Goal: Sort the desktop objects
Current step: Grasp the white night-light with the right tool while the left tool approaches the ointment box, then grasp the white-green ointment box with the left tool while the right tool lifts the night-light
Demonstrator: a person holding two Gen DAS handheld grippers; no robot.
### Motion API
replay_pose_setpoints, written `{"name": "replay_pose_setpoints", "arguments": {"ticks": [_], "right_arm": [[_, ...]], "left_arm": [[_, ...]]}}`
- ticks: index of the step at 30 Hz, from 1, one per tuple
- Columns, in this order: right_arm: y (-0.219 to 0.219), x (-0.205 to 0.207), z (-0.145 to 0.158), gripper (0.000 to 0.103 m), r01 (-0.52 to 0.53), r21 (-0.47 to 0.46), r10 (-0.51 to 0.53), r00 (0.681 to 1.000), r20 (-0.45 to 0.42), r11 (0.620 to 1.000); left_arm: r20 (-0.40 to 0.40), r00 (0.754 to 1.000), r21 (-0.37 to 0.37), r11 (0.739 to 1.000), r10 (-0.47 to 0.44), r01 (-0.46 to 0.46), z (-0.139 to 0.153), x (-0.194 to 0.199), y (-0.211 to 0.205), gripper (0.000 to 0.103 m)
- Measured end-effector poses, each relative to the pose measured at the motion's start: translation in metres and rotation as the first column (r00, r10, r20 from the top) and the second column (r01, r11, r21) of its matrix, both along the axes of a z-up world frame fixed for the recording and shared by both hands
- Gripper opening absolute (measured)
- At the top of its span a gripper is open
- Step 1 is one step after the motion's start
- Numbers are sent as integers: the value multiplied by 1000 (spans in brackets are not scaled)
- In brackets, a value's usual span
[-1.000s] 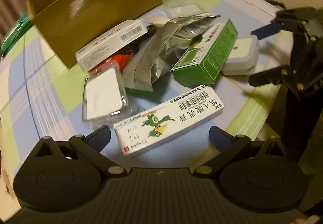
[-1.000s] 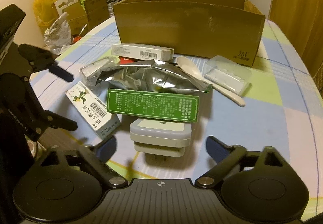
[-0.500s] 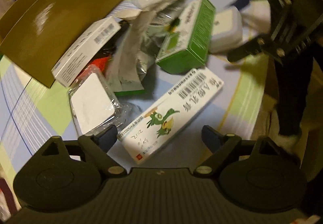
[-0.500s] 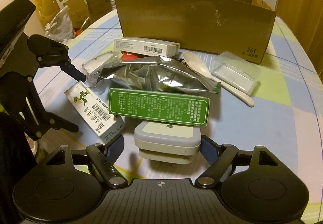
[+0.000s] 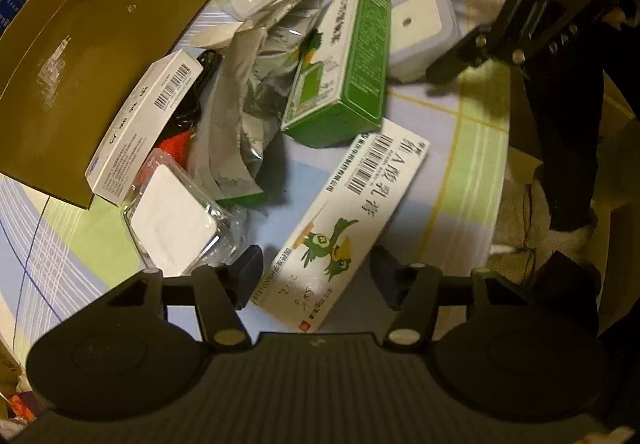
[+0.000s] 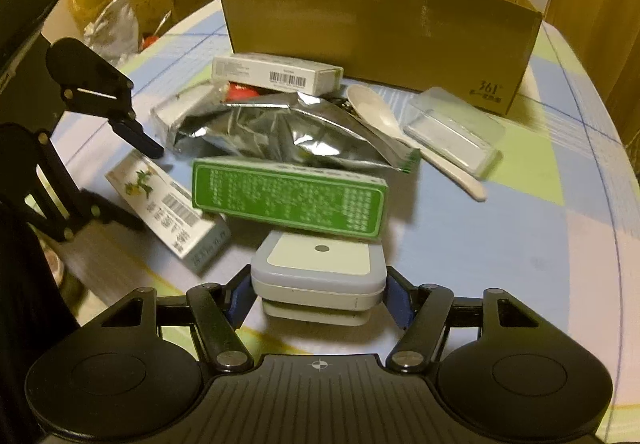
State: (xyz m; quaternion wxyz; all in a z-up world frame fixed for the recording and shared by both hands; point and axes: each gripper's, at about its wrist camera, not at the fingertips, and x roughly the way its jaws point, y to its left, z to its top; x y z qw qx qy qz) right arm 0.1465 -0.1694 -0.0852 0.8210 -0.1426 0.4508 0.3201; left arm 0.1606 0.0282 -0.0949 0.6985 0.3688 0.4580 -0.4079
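A white medicine box with a green bird (image 5: 352, 211) lies flat on the checked tablecloth. Its near end sits between the fingers of my left gripper (image 5: 316, 278), whose jaws are closing; a small gap still shows at the right pad. The same box (image 6: 168, 203) appears under the left gripper (image 6: 132, 179) in the right wrist view. My right gripper (image 6: 318, 298) is closing on a white and grey plug-in adapter (image 6: 320, 268), and its blue pads meet the adapter's sides. In the left wrist view the adapter (image 5: 420, 19) sits between the right gripper's (image 5: 444, 21) fingers.
A green box (image 6: 288, 199) leans over the adapter, with a foil pouch (image 6: 288, 135), a white barcode box (image 6: 276, 73), a spoon (image 6: 384, 119) and a clear plastic case (image 6: 456, 131) behind. Another clear case (image 5: 172, 228) lies left of the bird box. An open cardboard box (image 6: 380, 23) stands at the back.
The left gripper has rolled and its jaws have narrowed around the bird box. The right jaws have drawn in from wide apart to the adapter's sides.
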Motion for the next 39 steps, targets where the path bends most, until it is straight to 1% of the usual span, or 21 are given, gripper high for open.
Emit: {"name": "replay_pose_setpoints", "arguments": {"ticks": [2,4,7,13,15,17,20,26,30,32,39], "right_arm": [[-1,-1,0,63,-3,-25,4,1000,13,1000],[-4,-1,0,63,-6,-29,6,1000,14,1000],[-6,-1,0,63,-15,-34,15,1000,15,999],[-5,-2,0,63,-11,-34,12,1000,17,999],[-5,-1,-1,63,-11,-32,12,1000,17,999],[-4,-1,-2,63,-11,-26,12,1000,15,1000],[-4,0,-3,64,-11,-13,11,1000,13,1000],[-2,0,-5,65,-3,-4,3,1000,12,1000],[-1,0,-6,65,2,0,-2,1000,19,1000],[-1,-1,-6,62,7,-3,-7,1000,28,1000],[-8,-9,-1,62,26,-13,-25,998,53,1000]], "left_arm": [[3,1000,-7,1000,-15,15,2,-4,-2,54],[2,1000,-24,999,-30,30,4,-7,-5,56],[0,999,-33,998,-44,44,4,-7,-11,56],[-43,999,-53,998,-17,15,-2,0,-24,54],[-50,999,-56,998,-12,9,-2,-1,-25,53],[-57,998,-57,998,-9,5,-2,-3,-25,47],[-51,999,-57,998,1,-4,-1,-5,-26,42],[-57,998,-68,997,25,-29,-1,-8,-27,37],[-59,997,-71,996,51,-55,-1,-8,-26,37],[-55,997,-68,996,59,-63,0,-9,-25,35],[-35,995,-50,994,92,-94,2,-13,-23,33]]}}
